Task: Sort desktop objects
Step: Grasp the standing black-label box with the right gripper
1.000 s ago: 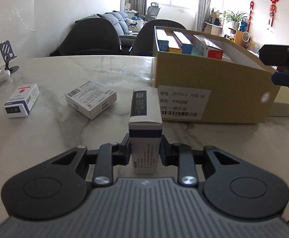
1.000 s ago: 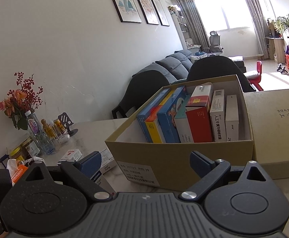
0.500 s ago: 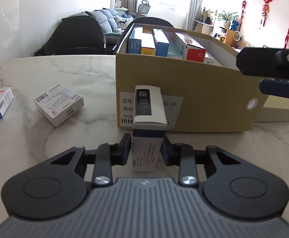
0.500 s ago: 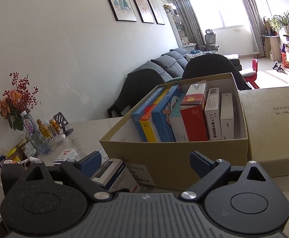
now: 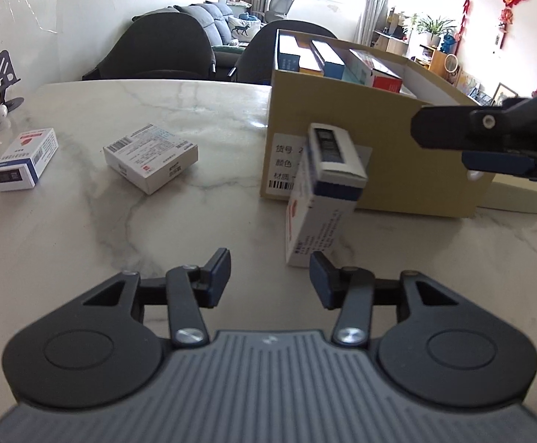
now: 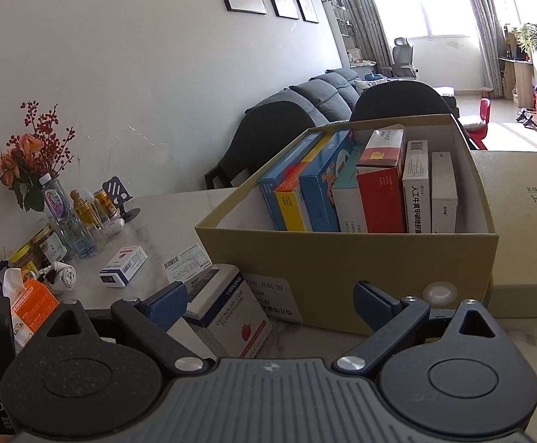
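Note:
My left gripper (image 5: 270, 273) is open just above the marble table (image 5: 157, 110). A white and blue medicine box (image 5: 323, 199) stands tilted and blurred just beyond its right finger, free of the pads, in front of the tan cardboard box (image 5: 397, 147). In the right wrist view the same medicine box (image 6: 231, 310) leans beside the left finger of my right gripper (image 6: 270, 301), which is open and empty. The cardboard box (image 6: 342, 265) holds several upright medicine boxes. The right gripper (image 5: 489, 136) shows at the right edge of the left wrist view.
Two more medicine boxes lie on the table to the left, one white (image 5: 150, 157) and one with a red mark (image 5: 24, 158). The box lid (image 6: 526, 221) lies to the right. Bottles, flowers (image 6: 28, 162) and a tissue pack (image 6: 32, 302) crowd the far left.
My left gripper has opened and let go of the white and blue medicine box, which now stands tilted on the table. The right gripper has come closer to that box.

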### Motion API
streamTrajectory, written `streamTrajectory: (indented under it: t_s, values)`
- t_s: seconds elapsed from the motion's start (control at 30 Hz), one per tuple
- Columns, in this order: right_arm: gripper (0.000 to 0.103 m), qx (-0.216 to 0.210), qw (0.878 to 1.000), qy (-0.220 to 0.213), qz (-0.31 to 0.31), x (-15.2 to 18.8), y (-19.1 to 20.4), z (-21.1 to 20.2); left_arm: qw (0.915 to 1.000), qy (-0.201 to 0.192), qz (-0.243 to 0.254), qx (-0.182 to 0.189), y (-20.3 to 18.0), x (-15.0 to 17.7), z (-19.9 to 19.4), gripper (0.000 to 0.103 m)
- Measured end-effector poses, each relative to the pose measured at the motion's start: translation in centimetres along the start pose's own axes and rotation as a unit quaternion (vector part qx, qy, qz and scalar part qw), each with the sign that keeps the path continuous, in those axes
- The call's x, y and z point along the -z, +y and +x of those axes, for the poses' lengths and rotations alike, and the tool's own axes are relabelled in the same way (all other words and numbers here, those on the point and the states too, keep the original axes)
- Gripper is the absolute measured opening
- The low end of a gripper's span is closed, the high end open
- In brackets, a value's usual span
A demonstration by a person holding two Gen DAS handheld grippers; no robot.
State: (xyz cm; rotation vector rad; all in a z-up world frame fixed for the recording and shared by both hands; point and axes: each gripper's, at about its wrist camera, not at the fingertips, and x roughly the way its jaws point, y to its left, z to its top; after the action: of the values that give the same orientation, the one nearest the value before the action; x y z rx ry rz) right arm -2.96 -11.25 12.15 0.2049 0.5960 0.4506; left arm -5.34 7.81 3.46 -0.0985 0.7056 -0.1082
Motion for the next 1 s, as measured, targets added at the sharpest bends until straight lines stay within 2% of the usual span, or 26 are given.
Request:
streamTrajectory:
  t_s: [0.33,0.53,0.63,0.9,1.0]
  values:
    - [0.097,0.003,1.0,0.005,0.003,-0.7,0.9,0.2,0.9999,-0.002,0.012,0.003,-1.0,-0.1,0.5,0.049]
    - [0.097,-0.021,0.999,0.04,0.022,-1.3,1.2,2.0,0.9999,0.002,0.012,-0.008,-0.5,0.6,-0.1,0.052]
    - [0.097,-0.019,0.998,0.06,0.029,-1.6,1.8,3.2,0.9999,-0.001,0.003,-0.014,0.3,0.8,-0.8,0.052]
    - [0.081,-0.009,0.993,0.112,0.046,-2.3,3.5,6.4,0.9992,-0.002,-0.01,-0.038,2.1,1.4,-2.0,0.053]
    - [0.08,-0.006,0.991,0.122,0.049,-2.2,3.8,7.1,0.9989,-0.003,-0.014,-0.044,2.6,1.6,-2.2,0.062]
